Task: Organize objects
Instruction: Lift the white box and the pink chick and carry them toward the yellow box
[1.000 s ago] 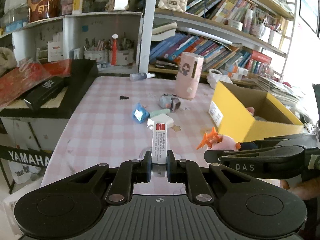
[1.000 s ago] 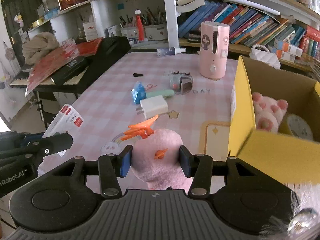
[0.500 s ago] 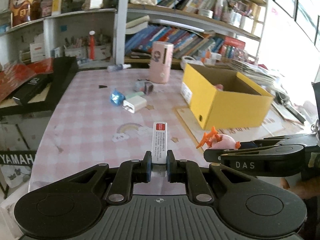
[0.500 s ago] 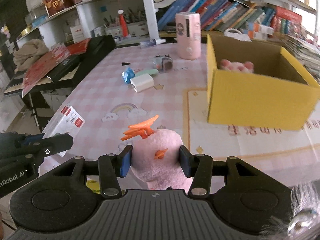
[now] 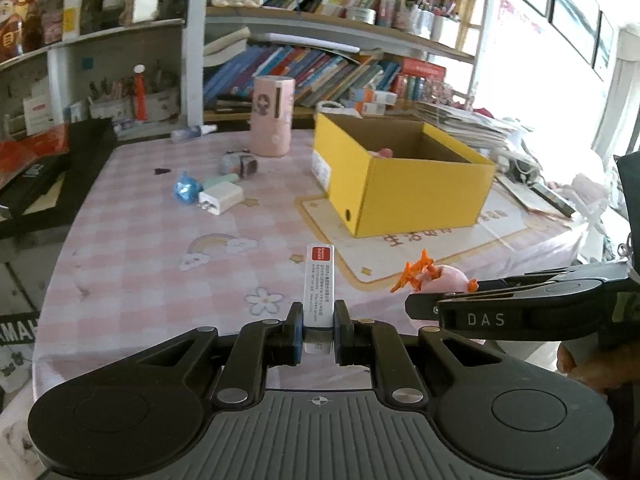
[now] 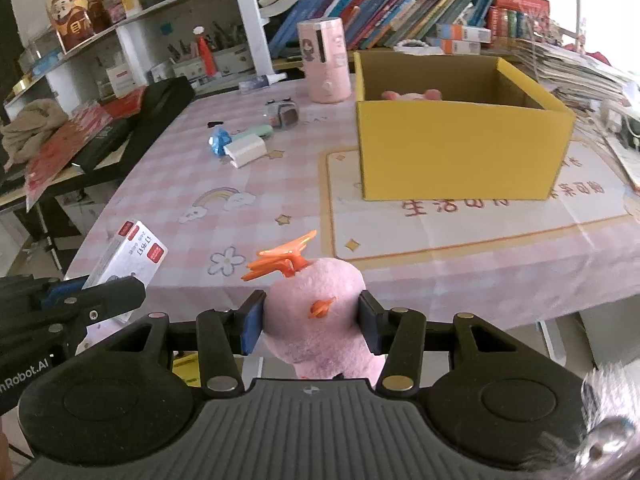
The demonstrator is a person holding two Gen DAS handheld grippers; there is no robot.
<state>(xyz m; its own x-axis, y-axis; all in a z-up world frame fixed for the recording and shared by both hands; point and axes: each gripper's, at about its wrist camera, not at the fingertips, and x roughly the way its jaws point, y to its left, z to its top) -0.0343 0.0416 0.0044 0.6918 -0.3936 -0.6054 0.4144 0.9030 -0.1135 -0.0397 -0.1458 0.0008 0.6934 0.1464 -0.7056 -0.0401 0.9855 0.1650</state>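
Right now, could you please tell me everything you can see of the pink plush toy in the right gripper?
The pink plush toy is a soft, fuzzy rounded body with an orange crest on top and a small orange beak-like piece on its front. It sits upright between the pads of the right gripper, which press into both its sides. It is held in the air near the table's front edge, short of the yellow box. Its lower part is hidden.
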